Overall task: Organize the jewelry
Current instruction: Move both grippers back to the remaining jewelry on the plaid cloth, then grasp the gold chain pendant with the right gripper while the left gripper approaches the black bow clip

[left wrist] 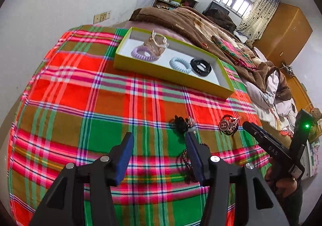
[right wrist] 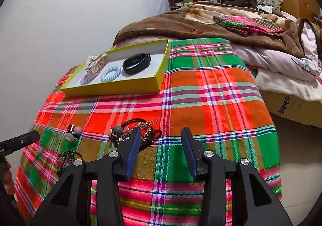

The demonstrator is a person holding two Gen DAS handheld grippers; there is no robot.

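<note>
Both jaws gape empty: left gripper (left wrist: 159, 141), right gripper (right wrist: 160, 138) above the tangled black-and-gold hair ties (right wrist: 140, 133). Risk: 2 pieces snag together, missing the yellow-rimmed cardboard tray (right wrist: 161, 69).

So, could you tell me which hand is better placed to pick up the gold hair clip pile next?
Right. The right gripper has open jaws beside the clip pile; the left gripper sits nearer the black hair tie.
</note>
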